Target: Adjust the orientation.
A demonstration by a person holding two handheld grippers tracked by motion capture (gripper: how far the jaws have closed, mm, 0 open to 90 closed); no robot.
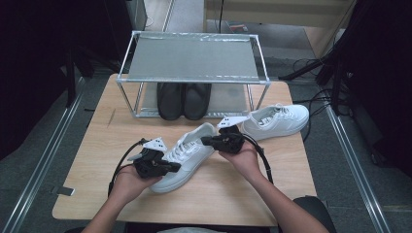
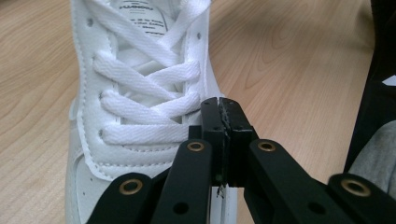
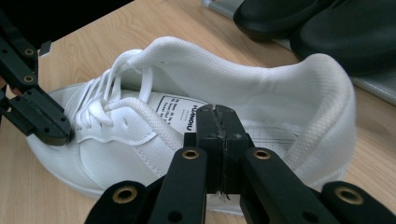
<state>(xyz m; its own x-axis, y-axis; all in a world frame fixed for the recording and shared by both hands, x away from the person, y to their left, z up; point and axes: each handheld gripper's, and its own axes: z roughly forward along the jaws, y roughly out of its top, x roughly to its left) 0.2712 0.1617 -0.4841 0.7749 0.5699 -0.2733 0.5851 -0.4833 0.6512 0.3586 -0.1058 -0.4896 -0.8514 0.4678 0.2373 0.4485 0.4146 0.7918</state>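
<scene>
The white lace-up leather sneaker (image 1: 183,155) lies on its sole in the middle of the light wooden table (image 1: 97,194). Its long axis runs diagonally, with the toe toward the person's near left and the open heel collar toward the far right, facing the metal two-tier shoe rack (image 1: 194,58).

The left gripper (image 1: 154,164) sits at the lace side near the toe, the right gripper (image 1: 224,140) at the collar. Both claws are pressed together; in the gripper views the pads meet at the shoe's edge, and I cannot tell whether they pinch any material.

The job looks barely begun. The shoe is not yet lifted, its white twin (image 1: 277,120) waits near the rack's right leg, and only the pair of black slip-on shoes (image 1: 183,101) occupies the lower shelf.
</scene>
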